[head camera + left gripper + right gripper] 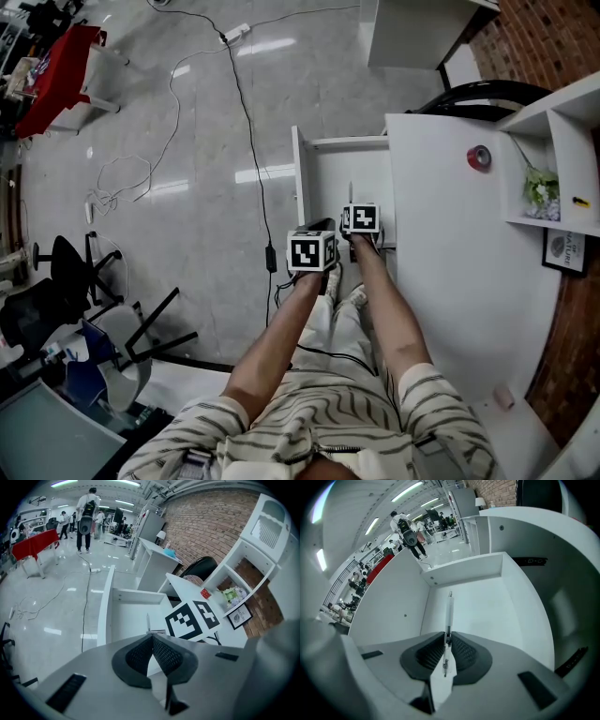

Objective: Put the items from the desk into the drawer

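Observation:
A white drawer (323, 178) stands pulled out from the white desk (450, 253), and I see nothing lying in it. My right gripper (359, 225) hangs over the drawer, shut on a clear pen (449, 610) that sticks forward over the drawer floor (487, 606). The pen (147, 620) also shows in the left gripper view, beside the right gripper's marker cube (190, 619). My left gripper (317, 246) is just to its left, near the drawer's front end; its jaws (152, 638) are shut with nothing between them. A red tape roll (479, 157) lies on the desk.
A small pale object (503, 397) sits near the desk's near end. A wall shelf holds a plant (540, 189) and a framed picture (565, 251). A black chair (487, 91) is beyond the desk. Cables (248, 122) run across the floor to the left.

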### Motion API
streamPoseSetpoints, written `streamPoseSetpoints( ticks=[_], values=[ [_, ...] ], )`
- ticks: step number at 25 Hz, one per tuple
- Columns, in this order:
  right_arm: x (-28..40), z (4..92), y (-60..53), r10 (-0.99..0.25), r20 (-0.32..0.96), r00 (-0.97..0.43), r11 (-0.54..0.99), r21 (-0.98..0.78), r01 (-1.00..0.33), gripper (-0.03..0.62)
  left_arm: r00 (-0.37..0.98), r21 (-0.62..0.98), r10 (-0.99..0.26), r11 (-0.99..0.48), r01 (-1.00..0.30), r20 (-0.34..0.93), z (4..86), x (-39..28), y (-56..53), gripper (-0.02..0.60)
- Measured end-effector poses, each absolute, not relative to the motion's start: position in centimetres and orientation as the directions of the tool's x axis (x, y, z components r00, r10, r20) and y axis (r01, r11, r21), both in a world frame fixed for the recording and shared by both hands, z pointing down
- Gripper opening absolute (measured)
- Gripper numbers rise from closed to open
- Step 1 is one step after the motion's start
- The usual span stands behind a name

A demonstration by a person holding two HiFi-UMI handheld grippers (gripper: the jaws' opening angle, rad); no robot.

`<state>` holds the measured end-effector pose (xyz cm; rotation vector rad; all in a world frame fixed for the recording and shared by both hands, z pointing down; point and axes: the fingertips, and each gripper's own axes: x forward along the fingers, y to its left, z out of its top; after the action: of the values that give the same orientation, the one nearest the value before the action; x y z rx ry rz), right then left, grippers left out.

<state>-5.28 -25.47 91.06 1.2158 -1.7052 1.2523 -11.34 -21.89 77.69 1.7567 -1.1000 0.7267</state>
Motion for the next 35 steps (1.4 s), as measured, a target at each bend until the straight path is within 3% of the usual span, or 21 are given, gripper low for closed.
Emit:
streamPoseSetpoints(
  ticks=[35],
  values=[
    [-4.5,97.3,-25.8,-0.190,0.945,-0.266,0.106,-0.249,-0.963,0.052,0.454,0.382,-0.341,-0.258,-0.887,0.823,78.4,-9.7,-21.1,0.006]
  ],
)
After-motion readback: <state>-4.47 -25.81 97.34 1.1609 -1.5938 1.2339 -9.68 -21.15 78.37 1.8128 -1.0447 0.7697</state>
